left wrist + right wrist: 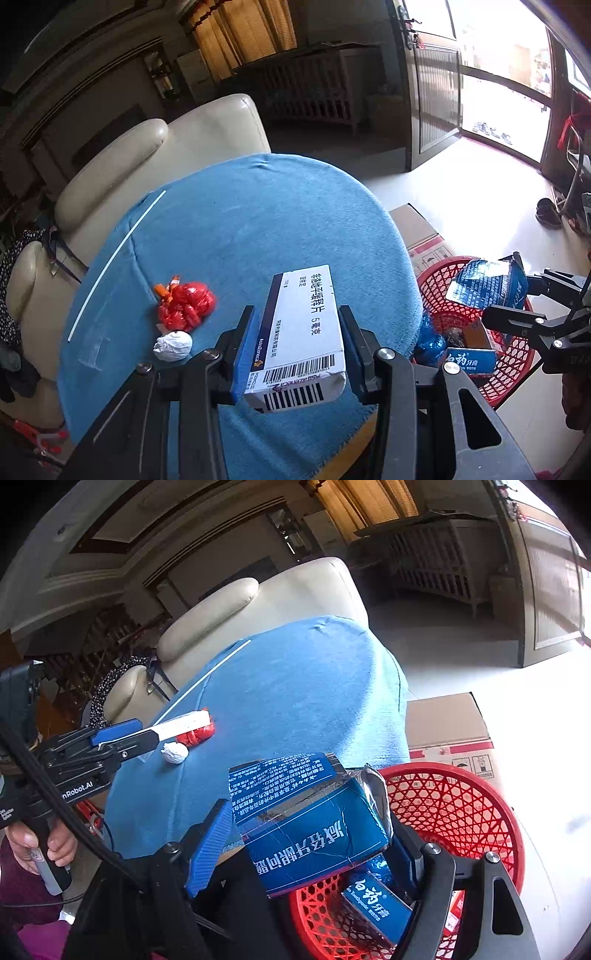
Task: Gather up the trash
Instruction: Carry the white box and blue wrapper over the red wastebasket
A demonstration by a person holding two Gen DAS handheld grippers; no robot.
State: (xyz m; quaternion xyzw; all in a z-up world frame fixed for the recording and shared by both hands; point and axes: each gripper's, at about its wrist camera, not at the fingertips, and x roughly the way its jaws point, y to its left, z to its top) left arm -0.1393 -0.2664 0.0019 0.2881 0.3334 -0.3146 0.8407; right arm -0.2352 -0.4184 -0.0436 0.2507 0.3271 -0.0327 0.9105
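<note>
My left gripper (295, 321) is shut on a white medicine box (306, 332) with a barcode, held just above the blue-covered round table (240, 221). A red crumpled wrapper (185, 305) and a white paper ball (173, 345) lie on the table left of it. My right gripper (310, 834) holds a torn blue toothpaste box (314, 838) over the red basket (461, 805); its jaws look wide and the box leans on the right finger. The basket also shows in the left wrist view (513, 362), with a blue box (471, 360) and blue foil inside.
A white straw (114, 258) and a clear wrapper (94, 343) lie at the table's left edge. A cream sofa (147, 162) stands behind the table. A cardboard box (447, 723) sits on the floor behind the basket.
</note>
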